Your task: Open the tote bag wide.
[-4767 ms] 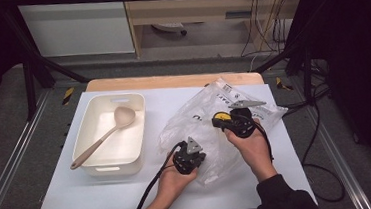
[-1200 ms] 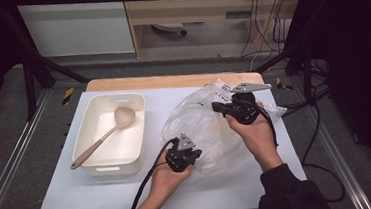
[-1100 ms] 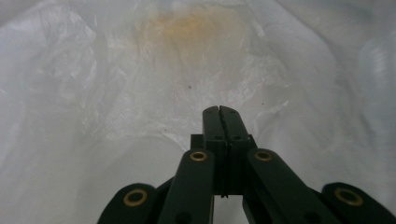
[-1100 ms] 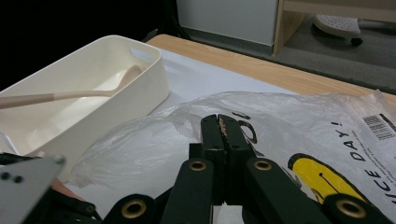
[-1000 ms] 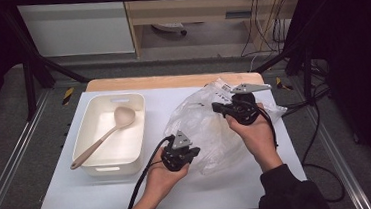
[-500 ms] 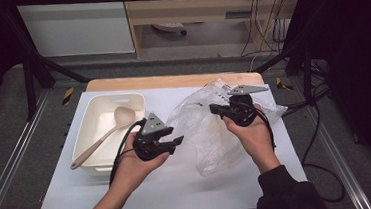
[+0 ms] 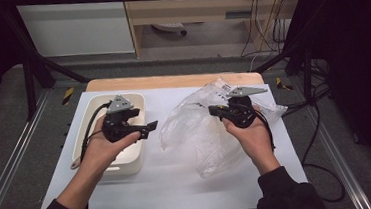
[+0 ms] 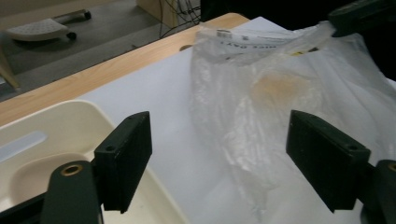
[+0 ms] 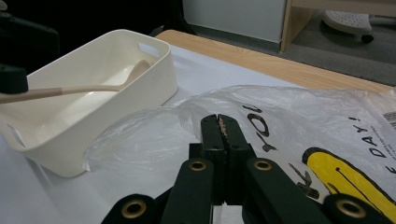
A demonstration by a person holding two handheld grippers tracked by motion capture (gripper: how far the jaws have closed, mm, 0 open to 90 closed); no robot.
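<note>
High view shows the right gripper (image 7: 216, 111) clamped on the rim of the clear plastic bag (image 7: 201, 138), while the left gripper (image 7: 150, 128), jaws just spread wide and empty, hovers over the white tub (image 7: 128, 161). That looks like going for the wooden spoon (image 9: 93, 86), which lies slanted in the tub, bowl at the far end, handle poking over the near rim. Next move, I reckon, calls for dropping onto that handle.

clear plastic bag (image 7: 201, 133) with yellow-black print, cream bin (image 7: 128, 161).
</note>
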